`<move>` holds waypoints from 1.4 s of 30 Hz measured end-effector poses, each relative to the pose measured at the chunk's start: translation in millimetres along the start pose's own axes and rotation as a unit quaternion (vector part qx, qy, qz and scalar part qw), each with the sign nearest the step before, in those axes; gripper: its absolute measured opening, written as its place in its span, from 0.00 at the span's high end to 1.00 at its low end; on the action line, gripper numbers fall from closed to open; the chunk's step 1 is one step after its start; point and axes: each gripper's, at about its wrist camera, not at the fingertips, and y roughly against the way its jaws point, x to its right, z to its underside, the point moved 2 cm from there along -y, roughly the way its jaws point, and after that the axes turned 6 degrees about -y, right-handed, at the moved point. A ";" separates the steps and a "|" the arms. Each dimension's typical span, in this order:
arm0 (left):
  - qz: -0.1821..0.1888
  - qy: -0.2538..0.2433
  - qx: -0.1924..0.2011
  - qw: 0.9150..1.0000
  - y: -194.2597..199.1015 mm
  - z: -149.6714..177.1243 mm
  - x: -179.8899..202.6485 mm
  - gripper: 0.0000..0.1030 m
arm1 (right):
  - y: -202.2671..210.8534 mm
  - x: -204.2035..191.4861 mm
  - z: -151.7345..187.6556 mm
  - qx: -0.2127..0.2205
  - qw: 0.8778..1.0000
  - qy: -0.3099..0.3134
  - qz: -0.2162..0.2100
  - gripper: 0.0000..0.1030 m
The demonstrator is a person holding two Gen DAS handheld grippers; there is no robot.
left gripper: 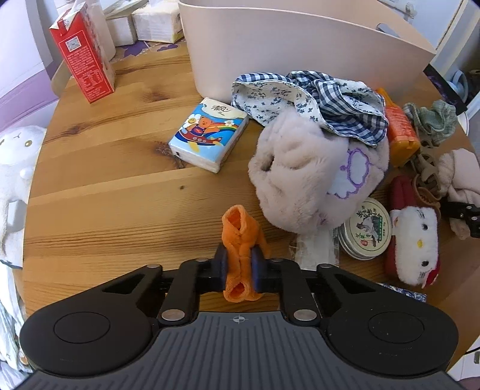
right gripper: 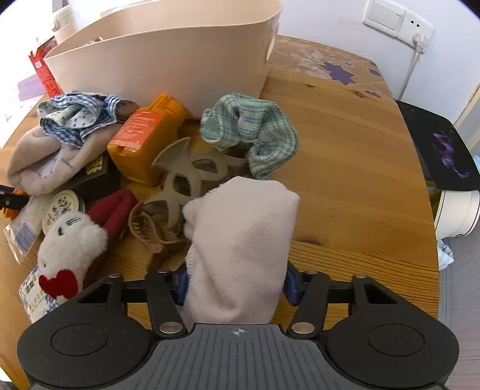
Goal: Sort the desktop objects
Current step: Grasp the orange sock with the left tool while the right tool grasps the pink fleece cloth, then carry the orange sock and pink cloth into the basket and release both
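Observation:
My left gripper (left gripper: 239,267) is shut on a small orange cloth (left gripper: 240,231) near the table's front edge. My right gripper (right gripper: 235,285) is shut on a white sock (right gripper: 240,240) and holds it over the wooden table (right gripper: 345,168). A beige bin (left gripper: 300,48) stands at the back; it also shows in the right wrist view (right gripper: 168,54). Between the grippers lies a pile: a fluffy grey hat (left gripper: 315,171), a checked blue cloth (left gripper: 315,96), an orange bottle (right gripper: 144,138), a green striped cloth (right gripper: 255,132), a grey hair claw (right gripper: 186,177), a round tin (left gripper: 367,229) and a white plush cat (right gripper: 72,243).
A tissue pack with a bear print (left gripper: 208,135) lies left of the hat. A red carton (left gripper: 81,57) stands at the back left, with white tissue packs (left gripper: 156,21) behind it. A white plush toy (left gripper: 15,168) sits off the table's left edge. A black pad (right gripper: 441,150) lies right of the table.

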 end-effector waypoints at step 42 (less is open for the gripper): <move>-0.045 0.002 0.109 0.993 98.1 17.1 7.6 0.90 | 132.4 -28.2 15.6 0.133 0.990 -0.040 -0.030 0.63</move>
